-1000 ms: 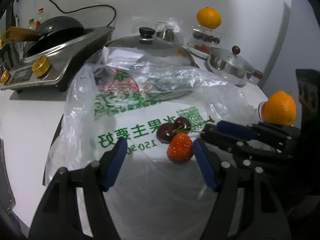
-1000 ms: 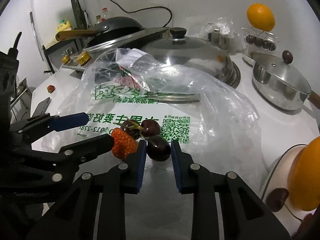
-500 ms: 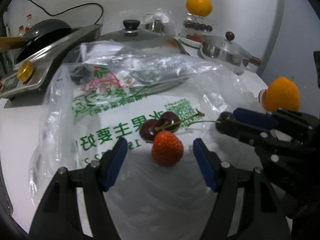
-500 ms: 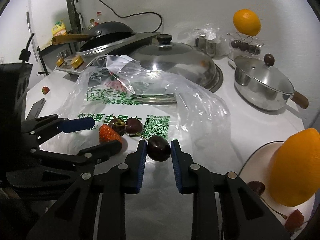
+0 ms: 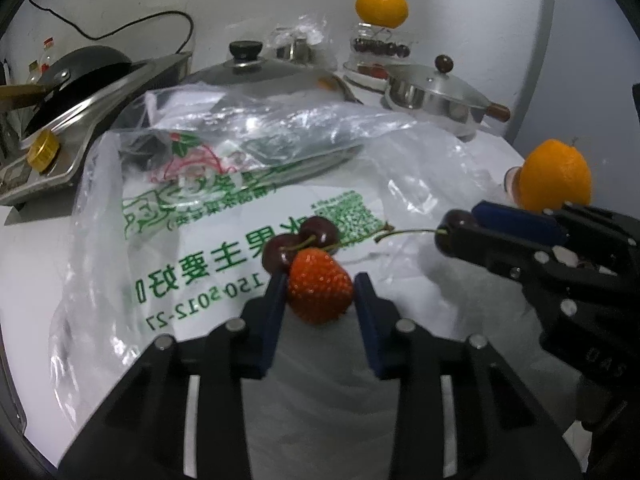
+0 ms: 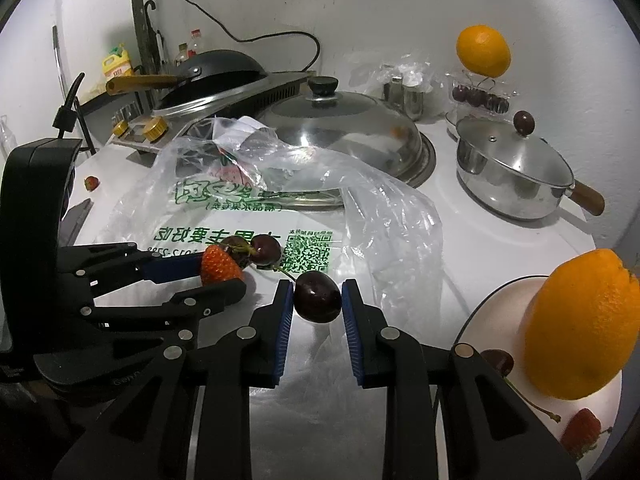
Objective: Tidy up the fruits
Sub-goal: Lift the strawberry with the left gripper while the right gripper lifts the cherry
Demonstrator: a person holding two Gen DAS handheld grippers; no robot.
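A red strawberry [image 5: 320,292] lies on a clear plastic bag [image 5: 192,208] printed in green. My left gripper [image 5: 320,294] is closing, and its blue pads [image 5: 276,300] press the strawberry's sides. Two dark cherries [image 5: 300,240] touch the berry from behind. My right gripper [image 6: 317,300] is shut on a single dark cherry [image 6: 317,297], just right of the left gripper [image 6: 222,278]. In the left wrist view the right gripper [image 5: 460,222] shows a cherry stem at its tips. At the right a white plate [image 6: 500,320] carries an orange [image 6: 576,324], a cherry [image 6: 496,362] and a strawberry [image 6: 580,432].
Behind the bag sit a large domed pan lid [image 6: 344,136], a lidded steel saucepan [image 6: 512,172] and a stove with a black wok [image 6: 216,76]. Another orange [image 6: 482,50] tops a tub of cherries at the back wall. A small strawberry [image 6: 91,183] lies far left.
My left jaws have gone from wide apart to closed against the strawberry. The right gripper has carried its cherry away from the pile, toward the plate.
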